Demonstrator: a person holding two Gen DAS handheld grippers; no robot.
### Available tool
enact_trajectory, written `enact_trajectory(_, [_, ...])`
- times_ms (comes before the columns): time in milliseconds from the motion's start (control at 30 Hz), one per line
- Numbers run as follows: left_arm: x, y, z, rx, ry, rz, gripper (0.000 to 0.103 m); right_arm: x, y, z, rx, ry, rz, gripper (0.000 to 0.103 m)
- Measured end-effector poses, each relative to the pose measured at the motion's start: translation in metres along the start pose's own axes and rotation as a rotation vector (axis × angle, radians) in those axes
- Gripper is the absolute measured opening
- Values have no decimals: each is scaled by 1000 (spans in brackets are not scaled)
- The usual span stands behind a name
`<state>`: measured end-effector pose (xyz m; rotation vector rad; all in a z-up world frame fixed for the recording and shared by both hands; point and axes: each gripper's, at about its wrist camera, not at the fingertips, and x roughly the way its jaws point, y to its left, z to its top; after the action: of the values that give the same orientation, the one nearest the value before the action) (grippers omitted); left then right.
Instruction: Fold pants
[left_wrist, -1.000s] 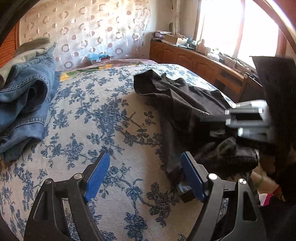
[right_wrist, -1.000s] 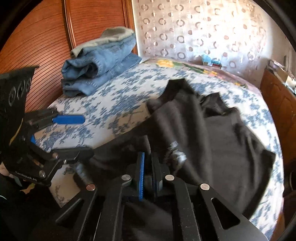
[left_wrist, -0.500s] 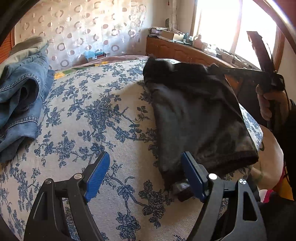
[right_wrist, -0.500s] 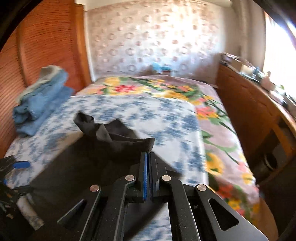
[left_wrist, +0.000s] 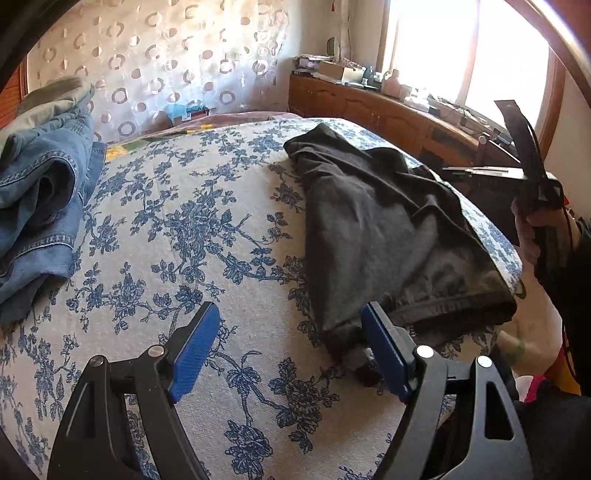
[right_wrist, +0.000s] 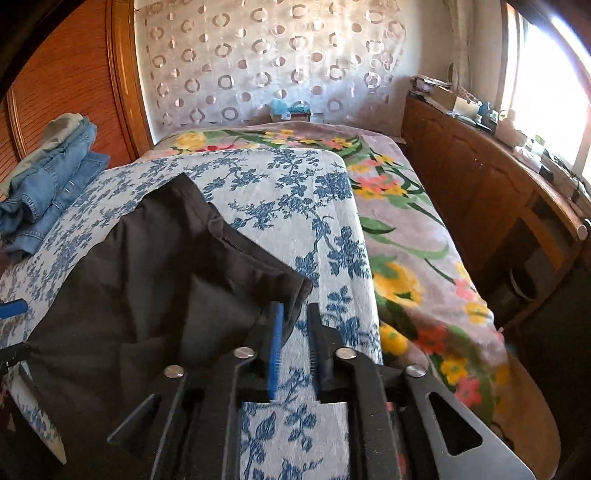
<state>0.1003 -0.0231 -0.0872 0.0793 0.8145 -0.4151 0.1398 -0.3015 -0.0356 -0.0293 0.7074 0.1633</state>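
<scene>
Both jaws beside black pants (left_wrist: 388, 229)

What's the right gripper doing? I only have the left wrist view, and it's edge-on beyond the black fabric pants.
Observer: The right gripper is open. Its jaws have just been opening, and only the blue-flowered white bedspread shows between them.
Operator: Pants released?
Observer: Yes. A corner of the black fabric pants lies just past the blue pad's tip, unpinched.
Operator: Hanging off the bed?
Observer: No. That corner rests on the bedspread, short of its edge beside the pink flowered blanket.
</scene>
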Motion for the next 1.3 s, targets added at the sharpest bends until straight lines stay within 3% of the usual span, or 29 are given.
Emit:
enact_trajectory(167, [-7,-2,-9,22,-4,-13,75,-7,7,-12,-9,-34,67,40])
enact_trajectory(267, [-9,-5,-17,35,6,-12,73,-1,9,-21,-16,-33,76,42])
enact_trajectory(567, [-6,-7,-17,50,20,4,63,4,22,-34,-46,-7,46,48])
enact_trajectory(667, [-3,-13,-12,69,17,16,52,2,19,-38,-15,-38,43,50])
enact_trajectory(867, [-2,-22,-5,94,-5,7,51,6,21,-38,-1,-46,32,52])
enact_trajectory(1167, [-6,-29,-3,115,-30,-9,38,5,22,-39,-1,-50,30,52])
enact_trajectory(1300, [-6,-30,-3,113,-35,-29,27,5,22,-39,-1,-50,31,52])
